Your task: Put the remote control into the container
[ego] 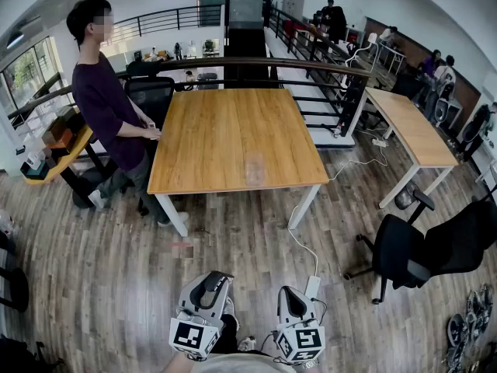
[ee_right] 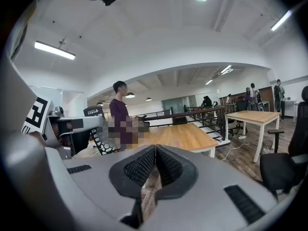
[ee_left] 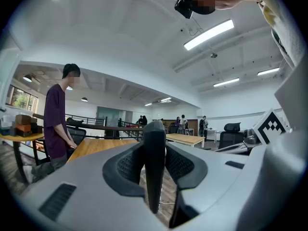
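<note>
My left gripper (ego: 210, 284) is low in the head view, close to my body, and is shut on a black remote control (ego: 206, 289). In the left gripper view the remote control (ee_left: 154, 172) stands edge-on between the two dark pads of the left gripper (ee_left: 154, 129). Its buttons show at the left of the right gripper view, remote control (ee_right: 103, 145). My right gripper (ego: 290, 295) is beside it, shut with nothing in it; the right gripper (ee_right: 155, 150) has its pads touching. A clear container (ego: 255, 169) stands near the front edge of the wooden table (ego: 225, 130).
A person (ego: 109, 107) stands at the table's left side with a hand on it. A black office chair (ego: 423, 247) is on the floor at right, a second table (ego: 411, 127) behind it. A power strip and cable (ego: 311, 286) lie on the wooden floor in front of me.
</note>
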Demonstrator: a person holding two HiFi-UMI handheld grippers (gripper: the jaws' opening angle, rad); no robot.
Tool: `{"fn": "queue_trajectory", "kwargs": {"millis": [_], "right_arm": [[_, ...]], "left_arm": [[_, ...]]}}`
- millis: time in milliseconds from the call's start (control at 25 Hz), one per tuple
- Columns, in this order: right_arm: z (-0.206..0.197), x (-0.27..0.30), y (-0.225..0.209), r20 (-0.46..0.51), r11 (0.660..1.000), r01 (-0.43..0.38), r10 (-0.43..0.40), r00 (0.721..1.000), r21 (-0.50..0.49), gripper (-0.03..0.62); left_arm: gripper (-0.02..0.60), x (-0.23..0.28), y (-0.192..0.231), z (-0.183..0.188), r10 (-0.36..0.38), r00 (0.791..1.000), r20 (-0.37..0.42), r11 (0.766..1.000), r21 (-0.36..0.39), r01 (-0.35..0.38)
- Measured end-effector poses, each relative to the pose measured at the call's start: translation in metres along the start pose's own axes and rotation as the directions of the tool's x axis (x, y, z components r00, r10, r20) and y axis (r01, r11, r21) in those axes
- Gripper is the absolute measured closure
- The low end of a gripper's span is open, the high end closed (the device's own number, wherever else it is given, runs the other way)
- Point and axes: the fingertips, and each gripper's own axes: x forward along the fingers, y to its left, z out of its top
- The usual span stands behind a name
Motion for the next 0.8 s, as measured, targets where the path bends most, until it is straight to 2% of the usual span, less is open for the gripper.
{"fn": "queue_trajectory", "kwargs": {"millis": [240,440,520,720,800], "right_arm": [[0.003,0.077,-0.008,-0.036,1.0,0.022,-0.022,0.999,0.005,0.576],[0.027,0.146,-0.017,-0.045,0.999,0.034,-0.034,0.998,-0.004,0.576],[0.038,0.173,-0.018,-0.047,0.999,0.039,-0.039,0.998,-0.012,0.576],[0.059,0.229,-0.03,-0.063,0.995,0.095,-0.095,0.994,0.001,0.576],[0.065,0.248,-0.031,-0.062,0.992,0.124,-0.124,0.99,0.001,0.576]], "left_arm": [[0.457,0.064,0.057,-0.003,-0.027,1.0,0.01,1.0,0.005,0.027],[0.457,0.126,0.102,0.0,-0.048,0.999,0.013,0.998,-0.03,0.048],[0.457,0.151,0.119,0.001,-0.072,0.997,0.002,0.997,-0.034,0.072],[0.457,0.214,0.151,0.015,-0.143,0.989,0.044,0.988,-0.056,0.145],[0.457,0.236,0.164,0.014,-0.183,0.983,0.029,0.981,-0.052,0.185]]}}
